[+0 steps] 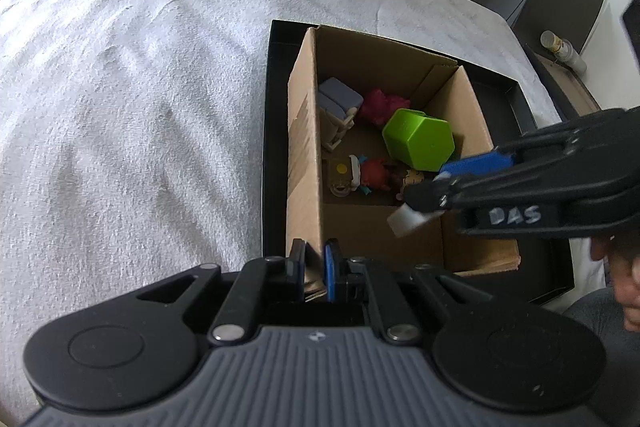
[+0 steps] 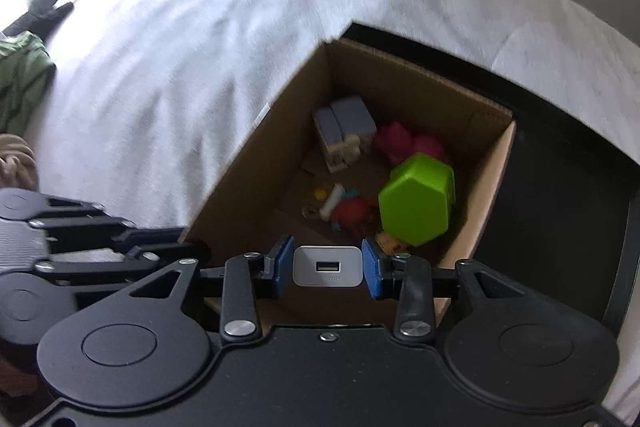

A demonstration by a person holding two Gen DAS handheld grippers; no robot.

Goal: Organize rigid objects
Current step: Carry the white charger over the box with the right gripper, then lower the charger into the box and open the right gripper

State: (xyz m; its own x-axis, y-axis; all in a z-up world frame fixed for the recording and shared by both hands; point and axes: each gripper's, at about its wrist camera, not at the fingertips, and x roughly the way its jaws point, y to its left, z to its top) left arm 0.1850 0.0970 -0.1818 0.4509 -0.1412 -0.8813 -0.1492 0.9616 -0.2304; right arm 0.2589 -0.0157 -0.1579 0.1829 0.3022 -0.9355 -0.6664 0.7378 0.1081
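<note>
Meanwhile, the right gripper [image 2: 328, 269] clamps a white USB charger [image 2: 328, 266] above the cardboard box [image 2: 240, 179], whose near wall the left gripper [image 1: 316, 267] pinches.

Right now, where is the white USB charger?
The white USB charger is clamped in the right claw, over the near end of the cardboard box, near the green hexagonal container.

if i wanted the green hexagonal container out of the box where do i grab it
Grip the green hexagonal container across two opposite flat side walls, coming from above. It lies tipped in the cardboard box, closed end showing, so the rim probably isn't reachable.
</note>
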